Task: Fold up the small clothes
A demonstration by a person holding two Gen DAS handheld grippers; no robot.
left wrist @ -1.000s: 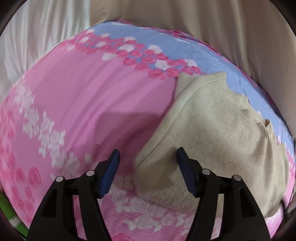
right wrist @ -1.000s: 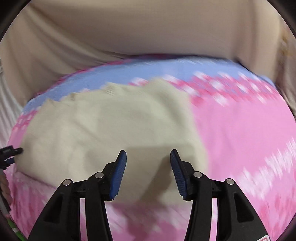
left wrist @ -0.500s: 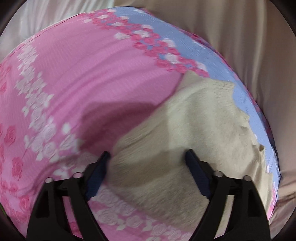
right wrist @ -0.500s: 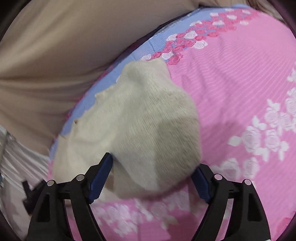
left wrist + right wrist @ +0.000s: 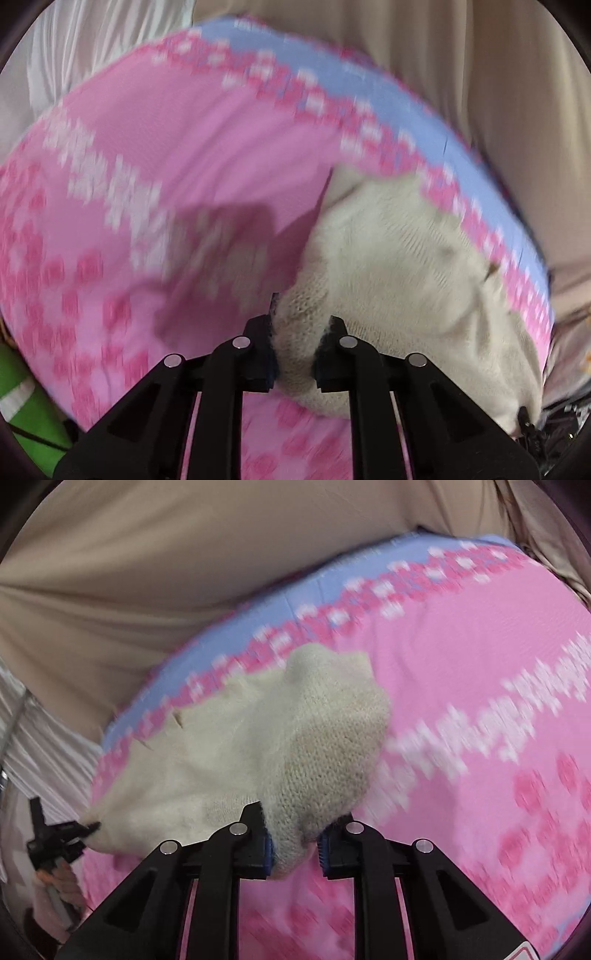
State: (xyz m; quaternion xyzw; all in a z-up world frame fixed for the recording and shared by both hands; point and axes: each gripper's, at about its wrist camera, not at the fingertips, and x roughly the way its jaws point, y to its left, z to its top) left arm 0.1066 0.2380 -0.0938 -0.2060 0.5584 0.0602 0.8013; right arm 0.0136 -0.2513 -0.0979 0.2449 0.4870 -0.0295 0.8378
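Note:
A small cream knit garment (image 5: 399, 266) lies on a pink floral bedspread (image 5: 177, 155), its far edge near the blue border. My left gripper (image 5: 295, 354) is closing its jaws, and a bunched fold of the garment's near left corner is pinched between the blue pads. In the right wrist view the same garment (image 5: 266, 738) humps up towards the camera. My right gripper (image 5: 293, 843) is also closing, with the knit's near right corner squeezed between its pads. The left gripper (image 5: 59, 834) shows at the garment's far corner there.
Beige draped fabric (image 5: 184, 572) rises behind the bed's blue border (image 5: 424, 110). White pleated cloth (image 5: 74, 48) hangs at the upper left. A green object (image 5: 26, 417) lies past the bedspread's lower left edge. Bare pink bedspread (image 5: 480, 701) spreads to the garment's right.
Both grippers' jaws went from wide apart over the garment's near edge to narrow, pinching knit fabric. The gripped corners now bunch up off the bedspread.

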